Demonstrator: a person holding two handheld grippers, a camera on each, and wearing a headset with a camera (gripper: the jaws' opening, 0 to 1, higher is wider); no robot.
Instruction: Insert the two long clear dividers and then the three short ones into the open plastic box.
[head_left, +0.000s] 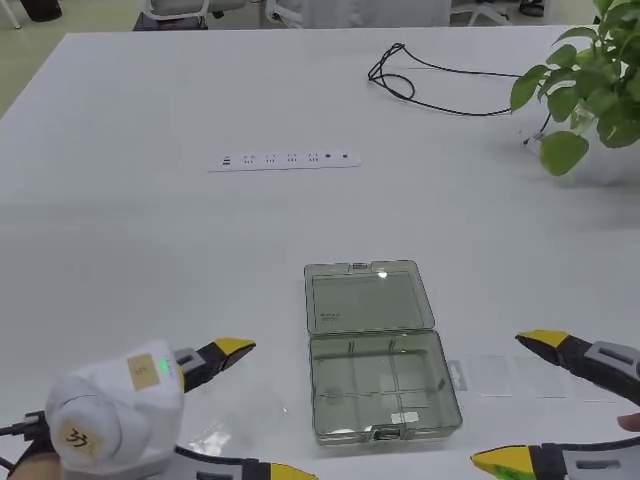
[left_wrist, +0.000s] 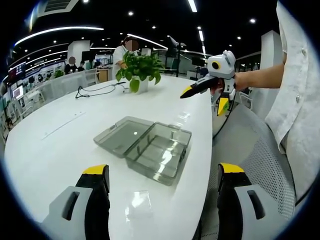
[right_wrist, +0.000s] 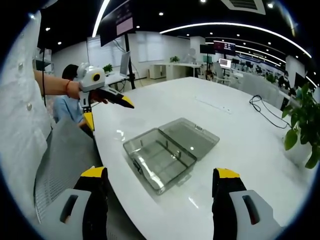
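The open plastic box (head_left: 385, 428) rests on the desk (head_left: 150, 230) at near centre, with its lid folded back to the far side and its base toward the person. The left gripper (head_left: 262, 410) stands left of the base and the right gripper (head_left: 518, 400) right of it. Both sets of jaws are spread wide and hold nothing. The left clear dividers (left_wrist: 140, 200) lie flat just ahead of the left jaws. The right clear dividers (head_left: 500, 376) lie just beside the base, in a row running left to right, in line with the right jaws. Each gripper is nearer its own group. Long and short pieces cannot be told apart.
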